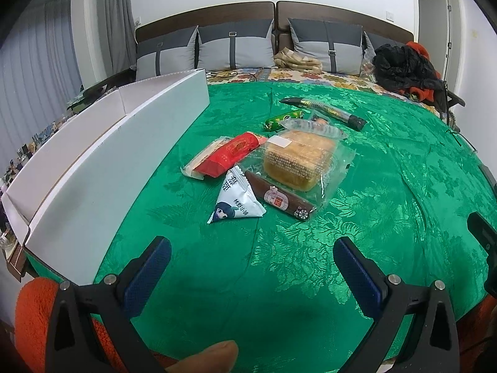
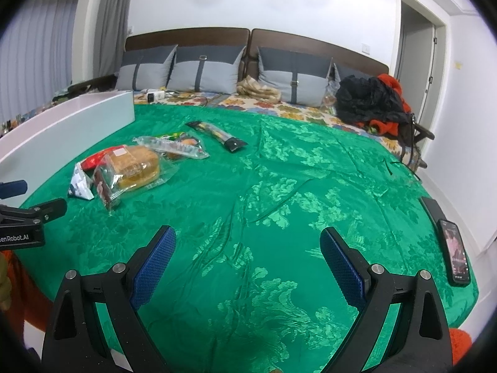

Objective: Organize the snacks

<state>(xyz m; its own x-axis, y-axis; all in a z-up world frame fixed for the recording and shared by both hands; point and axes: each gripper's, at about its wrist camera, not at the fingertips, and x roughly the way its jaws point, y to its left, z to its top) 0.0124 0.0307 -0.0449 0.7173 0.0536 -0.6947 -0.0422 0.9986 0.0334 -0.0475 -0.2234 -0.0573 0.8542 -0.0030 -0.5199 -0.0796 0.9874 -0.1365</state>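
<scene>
A pile of snacks lies on the green cloth (image 1: 357, 217): a white triangular packet (image 1: 236, 200), a brown bar (image 1: 281, 199), a wrapped cake (image 1: 299, 158), a red packet (image 1: 231, 154), a green stick (image 1: 284, 119) and a long black stick (image 1: 326, 108). A long white divided box (image 1: 102, 152) stands to their left. My left gripper (image 1: 252, 247) is open, empty, just short of the triangular packet. My right gripper (image 2: 247, 237) is open and empty over bare cloth, right of the cake (image 2: 135, 168) and the white box (image 2: 65, 115).
A phone (image 2: 455, 256) lies at the cloth's right edge. Grey pillows (image 1: 234, 46) line the headboard, with black and orange clothing (image 1: 403, 65) at the back right. A thumb (image 1: 205, 359) and orange sleeve (image 1: 34, 317) show at the left gripper's base.
</scene>
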